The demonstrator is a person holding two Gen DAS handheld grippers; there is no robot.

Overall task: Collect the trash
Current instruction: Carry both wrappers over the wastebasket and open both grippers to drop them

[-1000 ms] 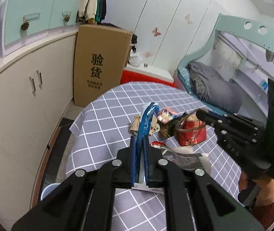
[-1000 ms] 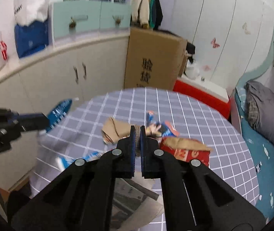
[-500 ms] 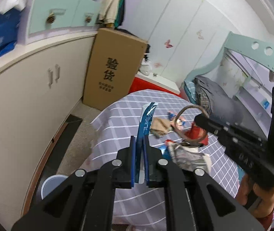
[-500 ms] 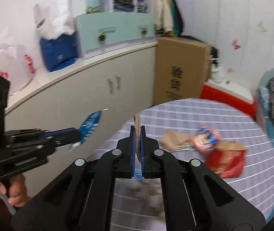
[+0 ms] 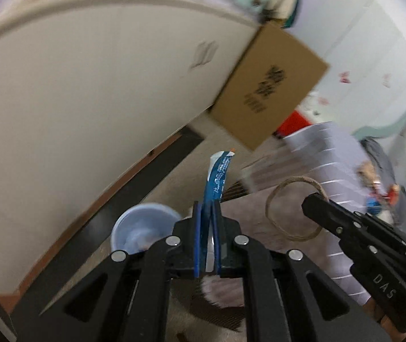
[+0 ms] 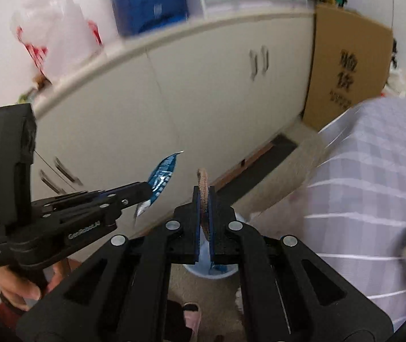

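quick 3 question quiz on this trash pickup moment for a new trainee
1. True or false: the left gripper is shut on a blue wrapper.
2. What does the right gripper hold? A) rope loop B) red bag C) paper cup
3. Fill in: on the floor below both grippers stands a pale blue ____.

Key
1. True.
2. A, the rope loop.
3. Bin.

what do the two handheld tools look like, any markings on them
Both are matte black plastic. The left tool and right tool each have two long angular fingers with triangular cut-outs, silver round pivot bolts and blue pads. The left tool's body carries white lettering and a tall black block behind; the right tool's side reads "DAS". No cables show.
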